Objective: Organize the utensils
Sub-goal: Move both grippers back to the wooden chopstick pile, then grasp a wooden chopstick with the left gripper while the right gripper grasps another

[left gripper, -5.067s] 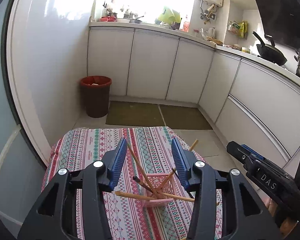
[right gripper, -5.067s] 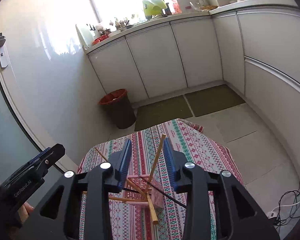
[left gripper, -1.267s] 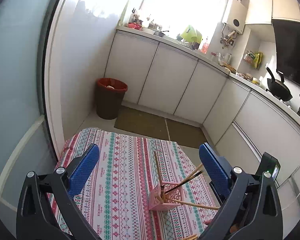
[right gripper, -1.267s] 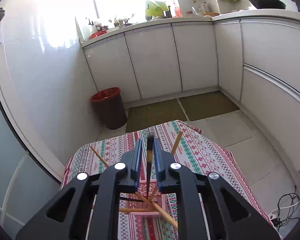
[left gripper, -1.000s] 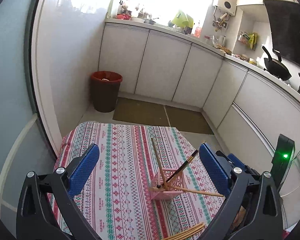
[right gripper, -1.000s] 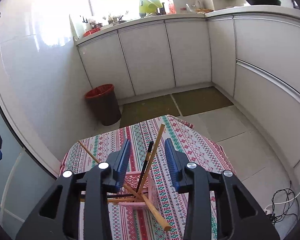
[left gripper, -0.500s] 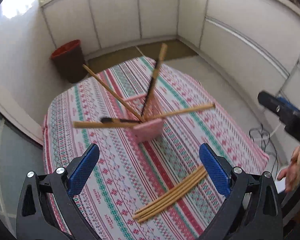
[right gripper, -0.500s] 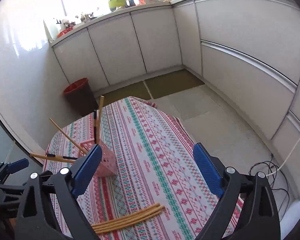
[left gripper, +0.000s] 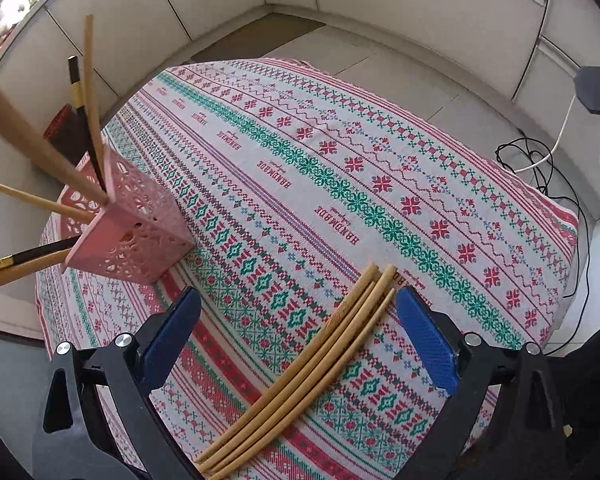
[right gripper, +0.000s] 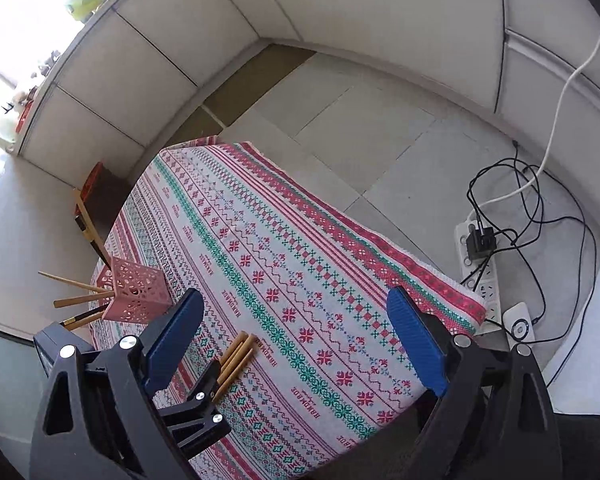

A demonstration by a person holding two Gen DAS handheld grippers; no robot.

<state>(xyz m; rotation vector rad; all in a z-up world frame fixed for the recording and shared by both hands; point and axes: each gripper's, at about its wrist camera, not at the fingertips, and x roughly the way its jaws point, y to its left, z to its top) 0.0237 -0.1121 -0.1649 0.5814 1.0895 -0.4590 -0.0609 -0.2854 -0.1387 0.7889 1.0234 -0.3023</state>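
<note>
Two claws spread wide, left claw (left gripper: 298, 336) over bamboo chopsticks (left gripper: 300, 372), right claw (right gripper: 294, 336) empty, tablecloth (left gripper: 336, 220) reading "HANDMADE"

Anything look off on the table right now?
The pink basket holds its chopsticks splayed at all angles, several jutting sideways over the rim. A loose bundle of bamboo chopsticks lies flat on the tablecloth.

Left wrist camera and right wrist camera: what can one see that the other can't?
Only the left wrist view shows the loose bamboo chopsticks along their full length, between the open left gripper. Only the right wrist view shows the white power strip on the floor, and the open right gripper. Both show the pink holder with chopsticks sticking out, and the patterned tablecloth.
</note>
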